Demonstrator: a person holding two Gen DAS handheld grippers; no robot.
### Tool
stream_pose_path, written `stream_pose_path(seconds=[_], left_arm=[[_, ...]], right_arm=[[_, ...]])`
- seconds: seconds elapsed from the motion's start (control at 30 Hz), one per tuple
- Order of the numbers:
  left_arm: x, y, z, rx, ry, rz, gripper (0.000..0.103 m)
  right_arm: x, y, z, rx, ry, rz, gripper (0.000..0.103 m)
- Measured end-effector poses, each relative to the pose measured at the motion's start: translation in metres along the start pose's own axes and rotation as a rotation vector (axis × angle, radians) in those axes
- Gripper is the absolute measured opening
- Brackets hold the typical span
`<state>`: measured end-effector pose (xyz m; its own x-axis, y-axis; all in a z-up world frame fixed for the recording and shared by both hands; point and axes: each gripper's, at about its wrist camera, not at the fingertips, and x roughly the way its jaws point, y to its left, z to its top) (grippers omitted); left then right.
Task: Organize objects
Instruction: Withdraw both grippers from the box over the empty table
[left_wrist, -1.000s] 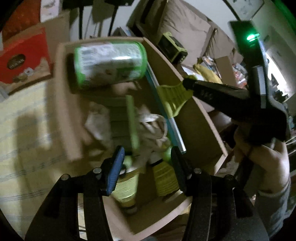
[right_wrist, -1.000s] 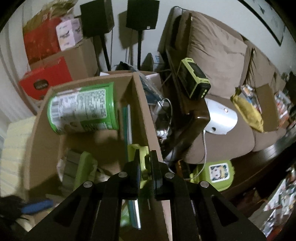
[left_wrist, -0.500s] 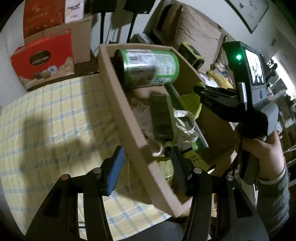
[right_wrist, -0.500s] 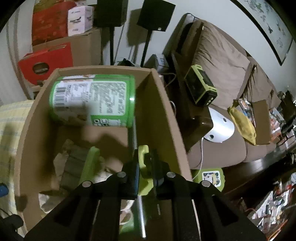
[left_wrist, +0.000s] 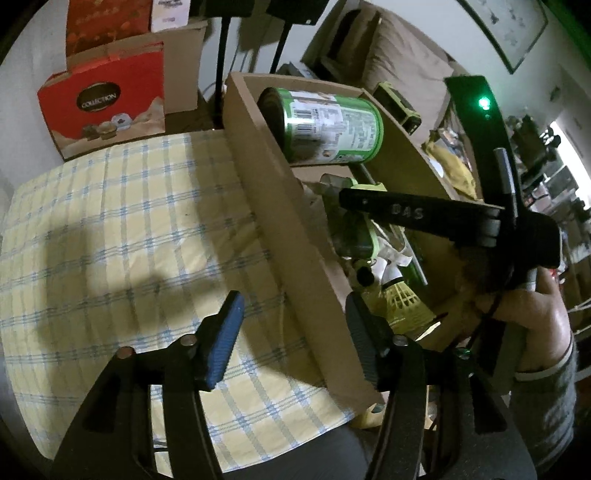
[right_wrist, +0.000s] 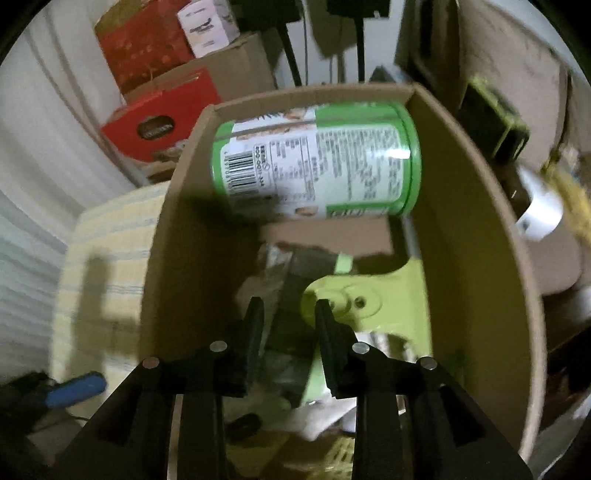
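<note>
Through my left claw's camera, my left claw (left_wrist: 291, 325) is spread wide and holds nothing, straddling the near wall of the cardboard box (left_wrist: 280, 229) on the checked tablecloth (left_wrist: 122, 229). A green can (left_wrist: 325, 127) lies on its side at the box's far end.

Through my right claw's camera, my right claw (right_wrist: 288, 325) hangs parted and empty inside the box (right_wrist: 476, 236), just beside a lime plastic piece (right_wrist: 373, 295).

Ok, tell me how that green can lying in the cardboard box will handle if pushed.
The green can lies on its side, so it would probably roll. Its glossy label looks slippery. The cardboard box walls at both ends should stop it sliding endways.
</note>
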<state>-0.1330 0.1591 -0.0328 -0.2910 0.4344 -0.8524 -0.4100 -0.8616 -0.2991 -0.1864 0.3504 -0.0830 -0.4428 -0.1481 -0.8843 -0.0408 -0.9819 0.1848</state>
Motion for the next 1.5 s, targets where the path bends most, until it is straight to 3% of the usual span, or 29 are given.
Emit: stream_pose_path(seconds=[0.37,0.53,0.6,0.73,0.8,0.9,1.17,1.3,1.5], left_arm=[[-0.020,0.002,-0.007,0.026,-0.075,0.079,0.070],[-0.032,0.006,-0.013,0.028,-0.099,0.108,0.081],[-0.036,0.011,-0.014,0.016,-0.111,0.119,0.092],[-0.045,0.023,-0.014,-0.023,-0.135,0.152,0.102],[-0.052,0.027,-0.018,-0.034,-0.175,0.177,0.103],[-0.056,0.033,-0.023,-0.030,-0.173,0.199,0.103],[-0.059,0.047,-0.051,-0.062,-0.146,0.201,0.103],[-0.067,0.053,-0.071,-0.075,-0.142,0.214,0.103],[-0.092,0.060,-0.097,-0.112,-0.212,0.202,0.103]], right_arm=[[-0.059,0.004,-0.019,0.001,-0.167,-0.015,0.029],[-0.077,0.014,-0.038,-0.035,-0.232,-0.037,0.047],[-0.083,0.019,-0.046,-0.051,-0.255,-0.051,0.051],[-0.089,0.029,-0.061,-0.093,-0.266,-0.103,0.059],[-0.092,0.034,-0.067,-0.106,-0.272,-0.101,0.066],[-0.097,0.045,-0.079,-0.128,-0.293,-0.096,0.078],[-0.105,0.069,-0.110,-0.167,-0.333,-0.101,0.089],[-0.108,0.073,-0.126,-0.162,-0.334,-0.086,0.102],[-0.114,0.078,-0.152,-0.180,-0.333,-0.099,0.102]])
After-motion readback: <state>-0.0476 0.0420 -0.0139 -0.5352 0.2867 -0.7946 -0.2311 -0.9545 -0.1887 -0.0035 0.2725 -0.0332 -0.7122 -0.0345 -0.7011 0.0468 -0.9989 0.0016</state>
